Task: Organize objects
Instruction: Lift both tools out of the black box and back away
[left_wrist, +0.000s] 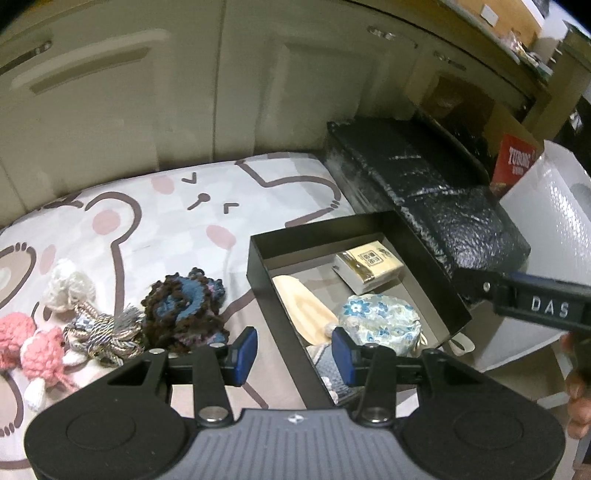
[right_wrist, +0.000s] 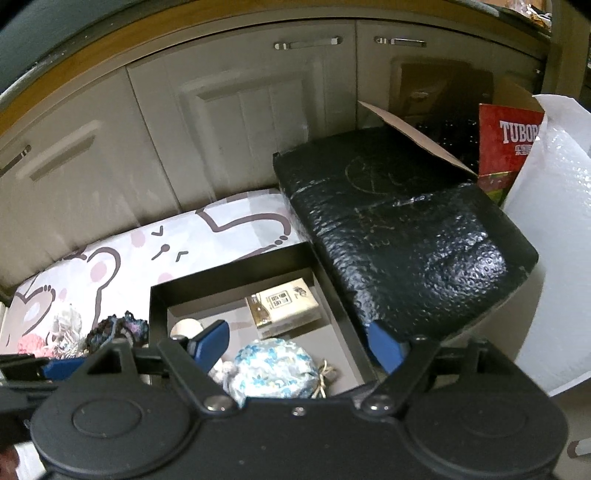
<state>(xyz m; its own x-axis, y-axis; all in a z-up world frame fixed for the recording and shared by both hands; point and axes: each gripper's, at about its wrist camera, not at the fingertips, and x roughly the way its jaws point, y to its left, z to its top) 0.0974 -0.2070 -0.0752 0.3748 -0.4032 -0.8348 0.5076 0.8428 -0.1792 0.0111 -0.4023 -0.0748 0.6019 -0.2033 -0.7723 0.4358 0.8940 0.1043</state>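
Note:
An open black box (left_wrist: 258, 254) lies on a bear-print sheet (left_wrist: 166, 221). Inside are a tan card box (left_wrist: 369, 264), a blue floral pouch (left_wrist: 376, 321) and a cream oval piece (left_wrist: 306, 306). Left of the box lie a brown-and-blue crochet piece (left_wrist: 184, 306), a rope knot (left_wrist: 103, 332), pink knitted toys (left_wrist: 33, 343) and a white one (left_wrist: 68, 288). My left gripper (left_wrist: 293, 339) hovers over the box's left wall, pads narrowly apart and empty. My right gripper (right_wrist: 297, 332) stands wide open above the floral pouch (right_wrist: 273, 365), holding nothing; the tan card box (right_wrist: 284, 304) lies beyond.
A black foam-wrapped block (left_wrist: 424, 184) butts against the box's right side. Behind it stand a red carton (right_wrist: 509, 140) and an open cardboard box. White bubble wrap (right_wrist: 554, 258) stands at the right. Cabinet doors (left_wrist: 147, 92) close off the back. A hand (left_wrist: 576, 398) shows at the right edge.

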